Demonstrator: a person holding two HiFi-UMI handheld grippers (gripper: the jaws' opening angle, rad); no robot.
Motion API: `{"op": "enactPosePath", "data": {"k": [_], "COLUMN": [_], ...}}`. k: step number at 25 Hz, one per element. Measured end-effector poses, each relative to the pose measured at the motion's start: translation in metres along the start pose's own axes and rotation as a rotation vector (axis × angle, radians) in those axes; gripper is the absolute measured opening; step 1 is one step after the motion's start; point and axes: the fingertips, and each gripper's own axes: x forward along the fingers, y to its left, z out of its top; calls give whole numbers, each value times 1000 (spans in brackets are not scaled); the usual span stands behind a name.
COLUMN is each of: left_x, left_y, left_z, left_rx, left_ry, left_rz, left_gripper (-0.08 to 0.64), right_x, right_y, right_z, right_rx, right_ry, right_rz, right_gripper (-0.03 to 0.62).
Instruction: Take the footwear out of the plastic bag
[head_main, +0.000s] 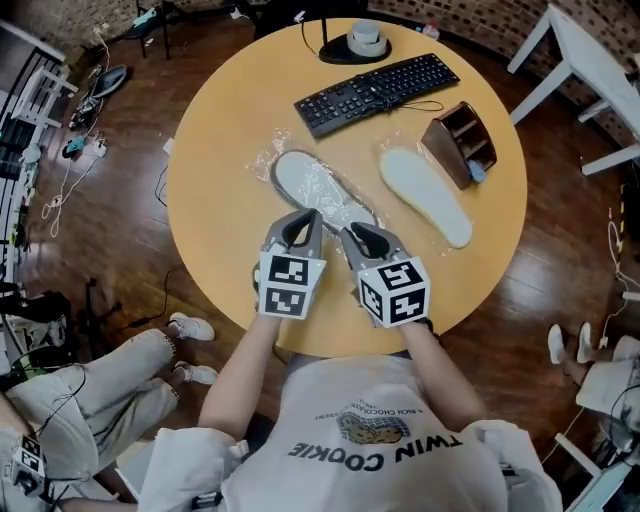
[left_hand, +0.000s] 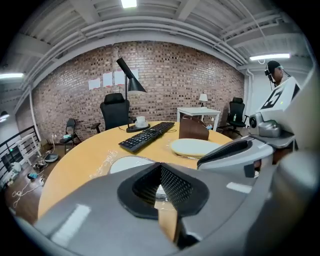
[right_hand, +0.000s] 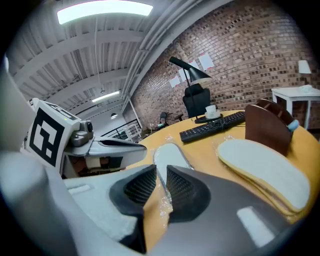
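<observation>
While the head view is showing the slipper (head_main: 318, 188) in its plastic bag (head_main: 262, 158) on the worktop (head_main: 220, 110), its long axis is running away leftward (near end lying between both tools' tips). In the left gripper view, the left tool (left_hand: 159, 172) is pinching what looks like the bag's film. In the right gripper view, the right tool (right_hand: 161, 181) is standing slightly open, with film lying loose in the gap.

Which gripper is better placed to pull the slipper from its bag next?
Probably right: the right gripper has its jaws slightly apart at the near end of the slipper, film of the bag between them, free to grip. The left gripper looks closed on the bag, anchoring it.
</observation>
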Motion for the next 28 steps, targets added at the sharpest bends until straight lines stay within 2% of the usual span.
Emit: {"op": "enactPosePath", "data": {"k": [6,13,17,21,25,28], "left_x": [34,64,81,98,114,125], "left_y": [40,91,115,137,157,166], "left_z": [-12,-28,-37,-45,-53,-58], "left_rx": [91,211,260,315,350,390], "left_ry": [38,89,107,135,167,209], "left_rz": [-82,-126,-150,-171,-180,-191], "left_gripper": [3,3,3,3,3,3], "right_x": [11,11,12,13,7,4], "right_y": [-28,-44,-51,-59,-64,-66], "right_z": [-19,-39,-49,-56,-65,-69], "right_rx": [132,236,305,405,592,625], "right_ry": [20,27,19,-3,-66,-73], "right_rz": [-139,-272,-318,-338,-306,-303], "right_gripper": [58,77,81,97,135,143]}}
